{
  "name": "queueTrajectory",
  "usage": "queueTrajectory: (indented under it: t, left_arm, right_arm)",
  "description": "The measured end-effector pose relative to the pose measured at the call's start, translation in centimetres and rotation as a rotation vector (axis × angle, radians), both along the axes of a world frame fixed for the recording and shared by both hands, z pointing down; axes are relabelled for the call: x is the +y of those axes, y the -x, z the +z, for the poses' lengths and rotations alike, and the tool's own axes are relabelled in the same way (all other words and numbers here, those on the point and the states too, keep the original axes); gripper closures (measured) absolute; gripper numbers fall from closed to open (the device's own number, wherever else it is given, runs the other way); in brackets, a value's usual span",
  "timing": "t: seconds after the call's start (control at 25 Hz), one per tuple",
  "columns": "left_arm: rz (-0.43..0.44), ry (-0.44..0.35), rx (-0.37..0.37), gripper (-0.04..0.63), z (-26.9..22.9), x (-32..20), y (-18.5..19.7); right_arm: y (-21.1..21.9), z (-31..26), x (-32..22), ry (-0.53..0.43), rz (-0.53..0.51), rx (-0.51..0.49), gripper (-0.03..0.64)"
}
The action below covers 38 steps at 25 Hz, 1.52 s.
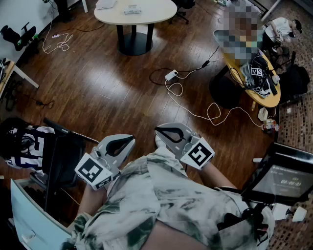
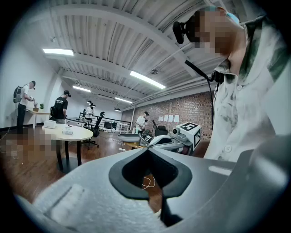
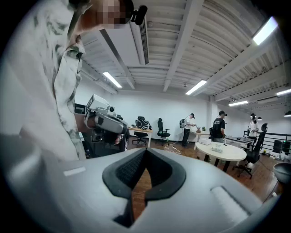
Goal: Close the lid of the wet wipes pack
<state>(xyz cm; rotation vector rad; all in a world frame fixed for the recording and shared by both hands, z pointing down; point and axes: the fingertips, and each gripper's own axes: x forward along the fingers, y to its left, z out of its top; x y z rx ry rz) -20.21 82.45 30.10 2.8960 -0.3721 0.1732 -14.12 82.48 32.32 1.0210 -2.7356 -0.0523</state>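
Note:
No wet wipes pack shows clearly in any view. A small pale object [image 1: 132, 9] lies on the round white table [image 1: 156, 14] far ahead, too small to identify. I hold both grippers close to my chest, above the wooden floor. In the head view my left gripper [image 1: 131, 138] and right gripper [image 1: 157, 129] point forward, each with its jaws together and nothing between them. The left gripper view shows its own jaws [image 2: 146, 150] shut, with the right gripper [image 2: 175, 139] beyond. In the right gripper view the jaws [image 3: 146, 150] are shut too, and the left gripper [image 3: 104, 122] sits at left.
White cables and a power strip [image 1: 172, 75] trail over the floor ahead. A yellow table [image 1: 266, 95] with gear stands at right, a monitor [image 1: 279, 178] at lower right, a dark chair [image 1: 58, 156] at left. Several people [image 3: 219, 125] stand by far desks.

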Motion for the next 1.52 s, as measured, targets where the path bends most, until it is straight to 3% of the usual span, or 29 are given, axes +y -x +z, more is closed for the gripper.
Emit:
queueTrajectory:
  t: [0.32, 1.16, 1.52]
  left_arm:
    - [-0.031, -0.002, -0.002, 0.595, 0.1, -3.6, -3.6]
    - [-0.056, -0.036, -0.048, 0.594, -0.3, -14.7, -21.0]
    - [-0.078, -0.006, -0.046, 0.594, 1.0, -19.3, -21.8]
  right_arm:
    - [-3.9, 0.2, -3.6, 0.009, -0.010, 0.007, 0.611]
    - [-20.6, 1.5, -15.1, 0.015, -0.079, 0.022, 0.611]
    - [-21.5, 3.0, -19.7, 0.047, -0.102, 0.013, 0.611]
